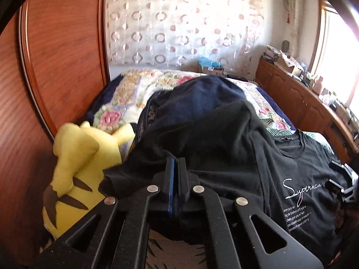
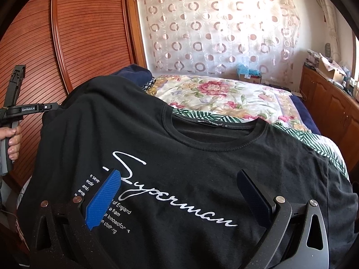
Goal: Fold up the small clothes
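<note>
T-shirt (image 2: 179, 179) spread beneath open right tool (image 2: 179, 192), sleeve edge at closed left tool (image 1: 176, 163)

A black T-shirt (image 2: 202, 157) lay front-up on the bed, its round neckline pointing toward the far end. White script reading "Superman" ran across its chest above several lines of small white print. Its left sleeve side was bunched and raised, and behind it lay a heap of dark navy clothing (image 1: 202, 98).

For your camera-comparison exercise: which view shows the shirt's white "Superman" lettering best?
The right wrist view: the lettering lies central and large on the black T-shirt. The left wrist view shows it small, near the right edge.
</note>
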